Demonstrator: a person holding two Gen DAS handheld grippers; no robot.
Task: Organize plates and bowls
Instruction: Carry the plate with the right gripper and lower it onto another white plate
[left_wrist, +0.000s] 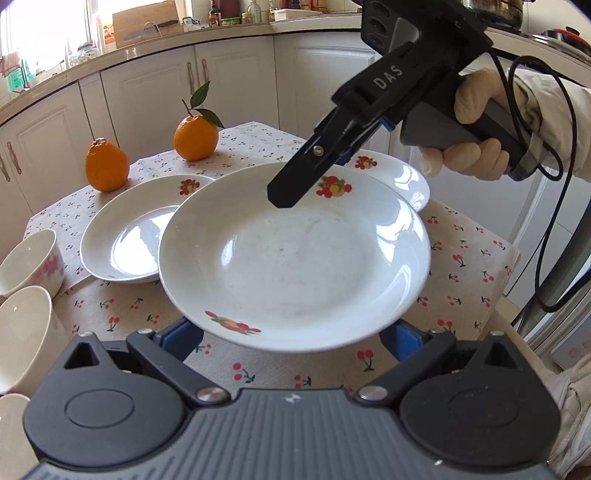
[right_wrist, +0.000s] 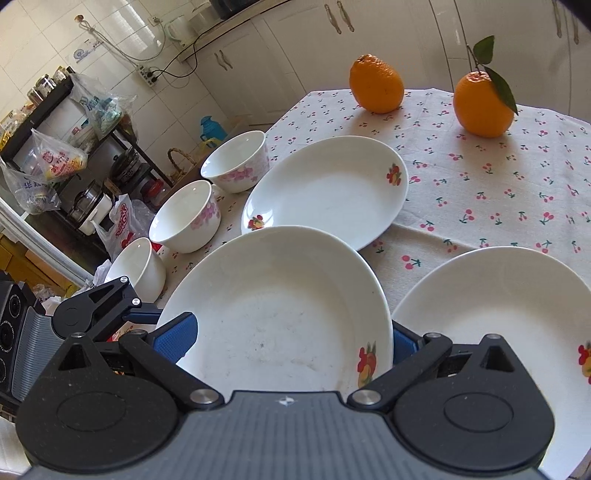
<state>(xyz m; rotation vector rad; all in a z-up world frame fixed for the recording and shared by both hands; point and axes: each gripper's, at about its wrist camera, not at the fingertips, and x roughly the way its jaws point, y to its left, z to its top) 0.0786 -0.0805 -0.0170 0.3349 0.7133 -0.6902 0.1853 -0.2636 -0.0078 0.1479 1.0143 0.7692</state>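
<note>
A white plate (left_wrist: 295, 258) (right_wrist: 280, 302) with fruit prints hangs above the cherry-print tablecloth, carried between both grippers. My left gripper (left_wrist: 291, 332) has its jaws spread wide, and both blue pads sit under the plate's near rim. My right gripper (left_wrist: 314, 177) (right_wrist: 288, 343) comes in from the far side, also spread wide. One of its fingers (left_wrist: 291, 184) lies over the rim and the other is hidden below it. Two more matching plates (right_wrist: 332, 184) (right_wrist: 498, 314) lie flat on the cloth.
Three white bowls (right_wrist: 240, 162) (right_wrist: 188, 218) (right_wrist: 140, 266) with pink flowers stand in a row by the table's left edge. Two oranges (right_wrist: 376, 85) (right_wrist: 484, 107) sit at the far end. A gloved hand (left_wrist: 476, 107) holds the right gripper. White cabinets surround the table.
</note>
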